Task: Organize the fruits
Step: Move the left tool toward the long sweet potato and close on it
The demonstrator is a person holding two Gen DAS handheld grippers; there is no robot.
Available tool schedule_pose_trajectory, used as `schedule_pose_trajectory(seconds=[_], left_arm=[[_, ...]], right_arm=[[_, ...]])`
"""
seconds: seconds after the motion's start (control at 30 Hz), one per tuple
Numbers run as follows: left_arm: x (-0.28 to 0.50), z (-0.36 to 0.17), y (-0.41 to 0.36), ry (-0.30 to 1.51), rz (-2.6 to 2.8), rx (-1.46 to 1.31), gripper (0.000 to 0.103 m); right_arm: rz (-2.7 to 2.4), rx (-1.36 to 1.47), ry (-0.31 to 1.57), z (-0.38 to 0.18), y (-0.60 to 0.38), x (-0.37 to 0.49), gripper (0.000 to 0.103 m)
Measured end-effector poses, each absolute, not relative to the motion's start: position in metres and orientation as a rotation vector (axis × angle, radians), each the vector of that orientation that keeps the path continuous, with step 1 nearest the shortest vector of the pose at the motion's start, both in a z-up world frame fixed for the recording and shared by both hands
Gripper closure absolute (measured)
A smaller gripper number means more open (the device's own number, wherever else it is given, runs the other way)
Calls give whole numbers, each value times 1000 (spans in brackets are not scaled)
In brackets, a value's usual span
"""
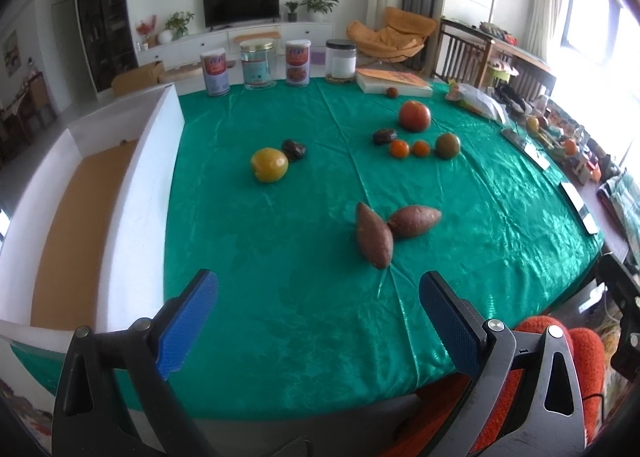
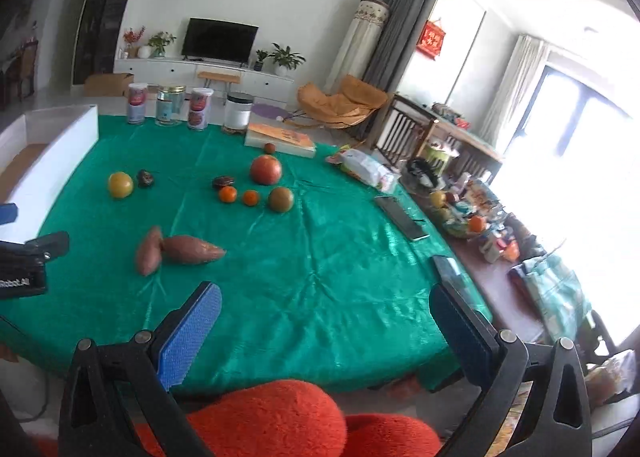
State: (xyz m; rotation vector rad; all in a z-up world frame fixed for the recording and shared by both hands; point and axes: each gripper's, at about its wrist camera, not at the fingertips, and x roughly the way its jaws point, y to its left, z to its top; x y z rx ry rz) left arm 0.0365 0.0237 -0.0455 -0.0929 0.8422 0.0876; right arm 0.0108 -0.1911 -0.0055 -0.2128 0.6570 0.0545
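Note:
Two sweet potatoes [image 1: 384,231] [image 2: 176,251] lie touching on the green cloth. Beyond them sit a yellow fruit [image 1: 269,165] [image 2: 120,185] with a dark fruit [image 1: 294,149] beside it. Farther right are a large red fruit [image 1: 415,116] [image 2: 265,170], two small oranges [image 1: 409,149] [image 2: 238,195], a green-brown fruit [image 1: 447,145] [image 2: 281,199] and another dark fruit [image 1: 385,136]. A white box [image 1: 152,177] [image 2: 60,145] with a brown floor stands at the left. My left gripper [image 1: 318,317] is open and empty near the front edge. My right gripper [image 2: 326,327] is open and empty too.
Several jars [image 1: 258,65] and a book [image 1: 394,81] with a small fruit [image 1: 391,92] stand at the cloth's far edge. Phones [image 2: 402,217], bags and clutter line the right side. Red fuzzy sleeves [image 2: 280,417] are below the grippers.

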Motion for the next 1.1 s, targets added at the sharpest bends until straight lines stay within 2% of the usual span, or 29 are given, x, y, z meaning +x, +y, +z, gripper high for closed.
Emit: schedule_pose_trajectory(seconds=[0.23,0.5,0.77,0.87,0.93,1.0,1.1], left_arm=[[58,-116,34,927,84,-76,2],[85,-165,26,1026,75,-36,1],[89,-168,25,974,77,-34,0],[95,-165,28,1047,49,-30,1],[101,-154,33,1087,-28,-106,3],[109,-136,33,1050,-137,-187,3],[137,-127,15,1086,-270,-171,3]], right_arm=[[146,-97,726,-81,-176,28,0],[123,-146,723,-91,-172,54,0],[98,-86,707,-95,-185,52,0],[103,-75,707,-95,-187,52,0],[105,-74,705,-95,-188,51,0],[107,-73,700,-95,-188,50,0],[108,-69,704,-96,-188,51,0]])
